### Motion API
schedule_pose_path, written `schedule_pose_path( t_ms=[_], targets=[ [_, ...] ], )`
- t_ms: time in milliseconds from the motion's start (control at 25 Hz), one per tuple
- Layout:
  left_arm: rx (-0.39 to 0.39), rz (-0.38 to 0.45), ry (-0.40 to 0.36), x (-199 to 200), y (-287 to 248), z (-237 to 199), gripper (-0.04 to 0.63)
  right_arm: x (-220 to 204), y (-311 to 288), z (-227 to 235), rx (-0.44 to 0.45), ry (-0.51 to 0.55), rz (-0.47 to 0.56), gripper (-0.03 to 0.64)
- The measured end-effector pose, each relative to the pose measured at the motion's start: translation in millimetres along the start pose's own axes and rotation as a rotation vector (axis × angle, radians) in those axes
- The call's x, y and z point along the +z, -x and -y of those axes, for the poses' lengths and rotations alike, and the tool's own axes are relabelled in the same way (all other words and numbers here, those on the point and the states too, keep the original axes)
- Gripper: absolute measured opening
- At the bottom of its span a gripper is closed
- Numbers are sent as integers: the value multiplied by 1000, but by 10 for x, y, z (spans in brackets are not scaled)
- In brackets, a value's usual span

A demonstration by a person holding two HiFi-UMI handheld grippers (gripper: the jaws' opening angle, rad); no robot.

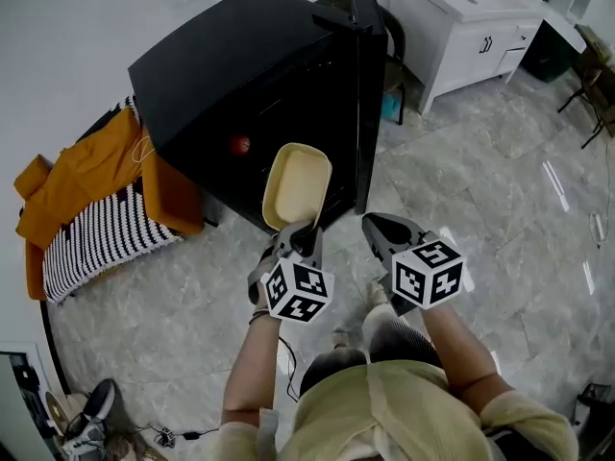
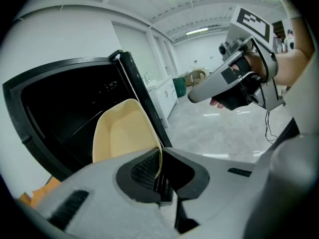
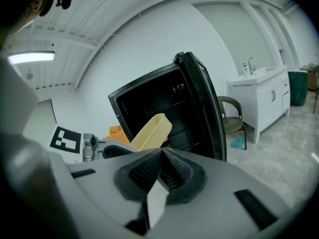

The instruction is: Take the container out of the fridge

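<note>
Container (image 1: 296, 185) is held up by the left gripper (image 1: 302, 233), tilted on edge. It is clear of the fridge (image 1: 221, 60), just in front of the open cavity. Its thin rim is pinched between the left fingers (image 2: 142, 169), with the cream wall clamped at the pads. Right gripper (image 1: 378, 227) is carried just beside the left one, apart from the container. Its fingers (image 3: 144, 171) are pressed together, nothing between them. Fridge door (image 1: 366, 94) is swung open on the right. A red item (image 1: 239, 145) is seen inside the cavity; what it is can't be told. Orange cloth (image 1: 77, 176) and striped fabric (image 1: 101, 233) are piled left of the fridge. White cabinet (image 1: 466, 27) is set well behind on the tiled floor (image 1: 500, 219).
</note>
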State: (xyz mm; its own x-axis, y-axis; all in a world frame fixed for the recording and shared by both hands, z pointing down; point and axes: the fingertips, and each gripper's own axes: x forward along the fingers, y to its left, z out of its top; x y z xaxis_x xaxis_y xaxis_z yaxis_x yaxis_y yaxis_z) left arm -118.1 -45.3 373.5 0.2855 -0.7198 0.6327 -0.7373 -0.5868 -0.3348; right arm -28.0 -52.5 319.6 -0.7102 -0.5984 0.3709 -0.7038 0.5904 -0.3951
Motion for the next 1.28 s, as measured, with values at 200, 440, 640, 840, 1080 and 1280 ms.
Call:
schedule_pose_path(
  t_ms=[200,440,640,840,1080,1280],
  targets=[
    [14,-2,40,-91,315,11,34,49,75,-211,5,21,20,28],
    [-14,0,111,-209,616,76,34,84,132,-475,26,69,32,28],
    [-2,19,185,-308,872,105,34,84,172,-653,39,93,35,28],
    [-18,7,220,-422,1056,182,34,49,213,-796,54,112,36,28],
    [-37,-17,231,-564,1186,330,34,-67,274,-864,54,117,25,28],
    [-53,-32,238,-661,1253,418,34,-152,289,-862,49,111,14,28]
  ],
)
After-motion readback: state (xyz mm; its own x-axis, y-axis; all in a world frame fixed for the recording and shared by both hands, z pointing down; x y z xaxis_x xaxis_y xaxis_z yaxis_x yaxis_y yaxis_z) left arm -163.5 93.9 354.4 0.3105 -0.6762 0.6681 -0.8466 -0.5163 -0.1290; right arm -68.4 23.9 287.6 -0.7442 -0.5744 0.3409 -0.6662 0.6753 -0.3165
